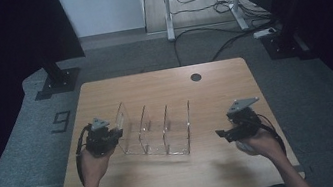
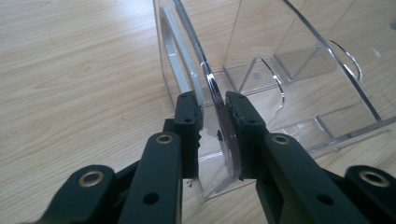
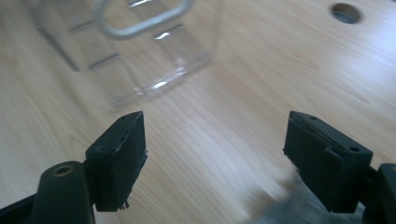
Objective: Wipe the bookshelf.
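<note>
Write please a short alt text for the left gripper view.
The left gripper has its two black jaws closed on the end wall of a clear plastic divider rack. The rack stands on a light wooden table.

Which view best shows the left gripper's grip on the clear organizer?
The left gripper view: the left gripper has its jaws on either side of the clear organizer end wall, pads at the panel. The high view shows that contact small and dim. The right gripper view shows the organizer blurred, its own jaws wide apart.
</note>
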Demonstrator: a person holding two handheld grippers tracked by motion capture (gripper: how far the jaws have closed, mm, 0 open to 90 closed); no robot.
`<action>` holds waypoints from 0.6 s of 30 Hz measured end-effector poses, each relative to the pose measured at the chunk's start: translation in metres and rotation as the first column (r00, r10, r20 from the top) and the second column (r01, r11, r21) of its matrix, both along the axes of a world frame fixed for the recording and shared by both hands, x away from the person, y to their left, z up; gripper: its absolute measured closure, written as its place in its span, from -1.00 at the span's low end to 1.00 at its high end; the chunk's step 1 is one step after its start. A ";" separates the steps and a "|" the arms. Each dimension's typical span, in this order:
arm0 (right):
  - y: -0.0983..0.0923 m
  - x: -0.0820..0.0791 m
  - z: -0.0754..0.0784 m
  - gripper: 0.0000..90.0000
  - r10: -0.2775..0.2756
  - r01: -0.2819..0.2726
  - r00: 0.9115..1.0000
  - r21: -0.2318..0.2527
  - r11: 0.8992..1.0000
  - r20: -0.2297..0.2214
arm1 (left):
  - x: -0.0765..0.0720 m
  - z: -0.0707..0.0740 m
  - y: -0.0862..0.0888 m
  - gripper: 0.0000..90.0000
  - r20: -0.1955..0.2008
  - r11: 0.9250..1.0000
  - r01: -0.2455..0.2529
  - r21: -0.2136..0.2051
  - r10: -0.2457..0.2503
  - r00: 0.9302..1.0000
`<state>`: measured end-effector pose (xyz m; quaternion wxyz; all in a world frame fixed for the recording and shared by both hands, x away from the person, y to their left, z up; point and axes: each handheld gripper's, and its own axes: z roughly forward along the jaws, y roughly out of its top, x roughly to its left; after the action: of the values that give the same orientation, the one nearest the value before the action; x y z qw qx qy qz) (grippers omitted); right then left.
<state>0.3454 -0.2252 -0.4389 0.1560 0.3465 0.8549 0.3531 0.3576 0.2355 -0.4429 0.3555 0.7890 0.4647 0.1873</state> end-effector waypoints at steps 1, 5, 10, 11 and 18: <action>-0.005 0.000 0.002 -0.55 -0.020 0.020 1.000 0.001 1.000 0.004 | 0.000 0.000 0.001 0.69 0.001 1.000 0.000 0.003 0.000 1.000; -0.026 -0.002 0.007 -0.55 -0.087 0.087 0.996 -0.014 0.996 0.024 | 0.001 0.000 0.002 0.74 0.007 1.000 0.008 0.011 -0.008 1.000; -0.051 0.000 0.002 -0.57 -0.184 0.184 0.983 -0.045 0.982 0.021 | 0.002 0.000 0.003 0.82 0.013 1.000 0.008 0.020 -0.008 1.000; -0.056 0.001 -0.001 -0.57 -0.201 0.202 0.979 -0.050 0.978 0.020 | 0.002 0.000 0.004 0.84 0.014 1.000 0.009 0.019 -0.009 1.000; -0.077 0.008 -0.030 -0.60 -0.269 0.266 0.962 -0.074 0.961 -0.040 | 0.004 -0.001 0.004 0.89 0.016 1.000 0.020 0.011 -0.020 1.000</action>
<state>0.3531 -0.3022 -0.4691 0.1926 0.4622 0.8153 0.2909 0.3613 0.2400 -0.4439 0.3567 0.7941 0.4528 0.1926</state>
